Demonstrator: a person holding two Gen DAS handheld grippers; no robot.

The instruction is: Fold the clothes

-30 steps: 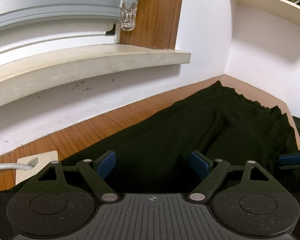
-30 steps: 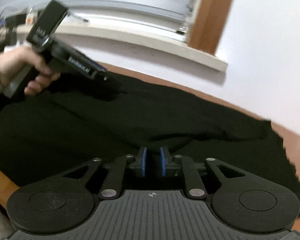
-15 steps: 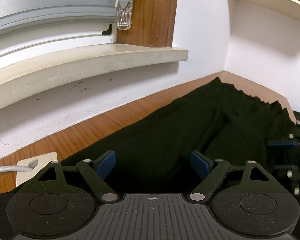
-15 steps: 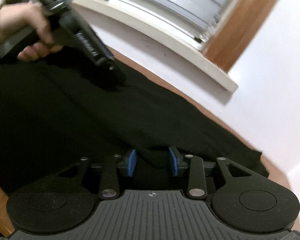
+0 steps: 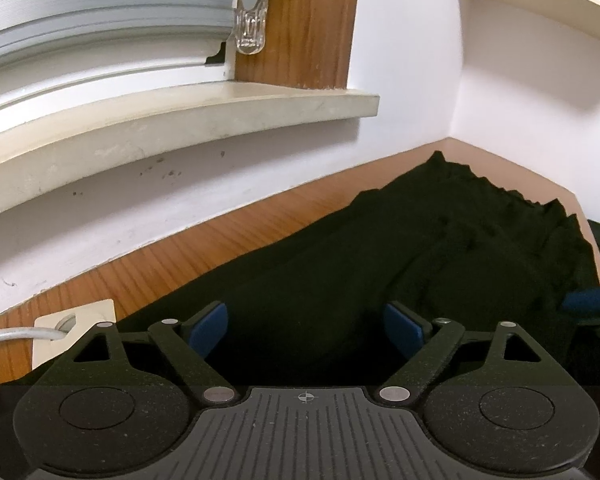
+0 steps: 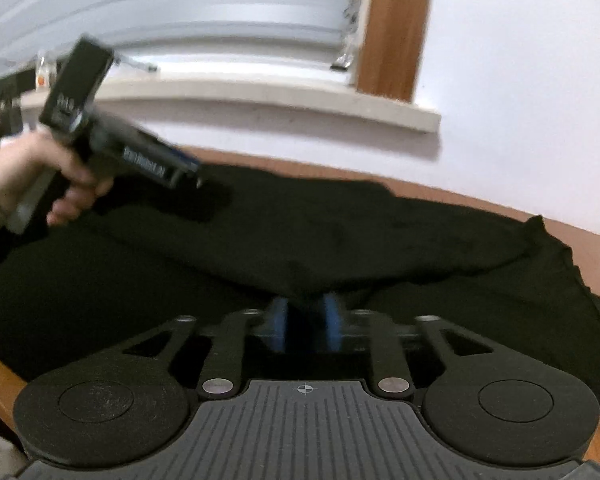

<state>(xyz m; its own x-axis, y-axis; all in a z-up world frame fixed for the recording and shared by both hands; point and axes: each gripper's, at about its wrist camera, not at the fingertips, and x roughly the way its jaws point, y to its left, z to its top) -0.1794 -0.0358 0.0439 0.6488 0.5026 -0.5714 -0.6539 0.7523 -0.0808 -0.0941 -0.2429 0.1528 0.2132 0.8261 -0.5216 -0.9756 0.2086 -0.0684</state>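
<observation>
A black garment (image 5: 420, 260) lies spread along the wooden table (image 5: 220, 248), one part folded over the rest. My left gripper (image 5: 304, 320) hovers low over the garment's left part, open wide, nothing between its blue pads. In the right wrist view a hand holds that left gripper (image 6: 192, 172) above the garment (image 6: 340, 232). My right gripper (image 6: 305, 316) is at the garment's near fold; its jaws are opening, a dark fold of cloth sits between the blue pads, and they do not press on it. One of its pads (image 5: 588, 300) shows at the left view's right edge.
A cream window sill (image 5: 180, 120) and white wall run behind the table. A cable outlet plate (image 5: 72, 328) with a white cord sits at the left. A wall shelf (image 5: 540, 0) hangs at the upper right corner. Bare wood (image 6: 580, 248) shows right of the garment.
The right gripper rolled one way and back and shifted slightly. Its pads, nearly together a second ago, now stand apart. The left gripper has kept still and open.
</observation>
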